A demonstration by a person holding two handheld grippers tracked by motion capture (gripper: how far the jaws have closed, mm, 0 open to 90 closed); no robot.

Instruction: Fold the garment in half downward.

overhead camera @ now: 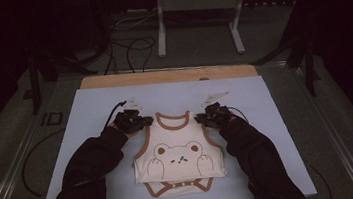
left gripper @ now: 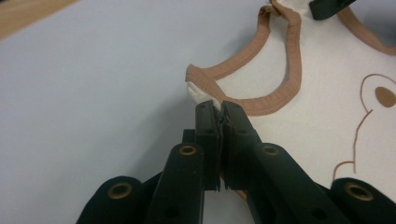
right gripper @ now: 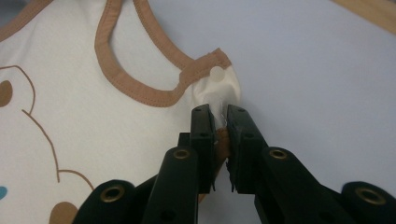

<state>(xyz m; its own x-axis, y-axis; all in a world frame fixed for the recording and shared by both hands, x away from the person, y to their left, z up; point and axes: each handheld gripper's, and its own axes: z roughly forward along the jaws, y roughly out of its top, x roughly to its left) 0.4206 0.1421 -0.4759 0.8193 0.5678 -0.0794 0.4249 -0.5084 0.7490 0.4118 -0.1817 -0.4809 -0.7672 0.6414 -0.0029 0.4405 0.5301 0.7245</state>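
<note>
1. The tabletop (overhead camera: 95,154) is covered by a pale blue sheet.
2. The bodysuit (overhead camera: 178,154), soft and floppy, is laid near-centre; shoulders are the best hold.
3. Left gripper (left gripper: 219,106) is clamped on its left shoulder strap, right gripper (right gripper: 218,112) on the right.

Cream sleeveless baby bodysuit with brown trim and a bear print (overhead camera: 178,157) lies flat near the front edge of the pale blue mat (overhead camera: 89,104). Left gripper (overhead camera: 143,124) at its left shoulder, right gripper (overhead camera: 202,118) at its right shoulder. Black sleeves enter from the front edge.
</note>
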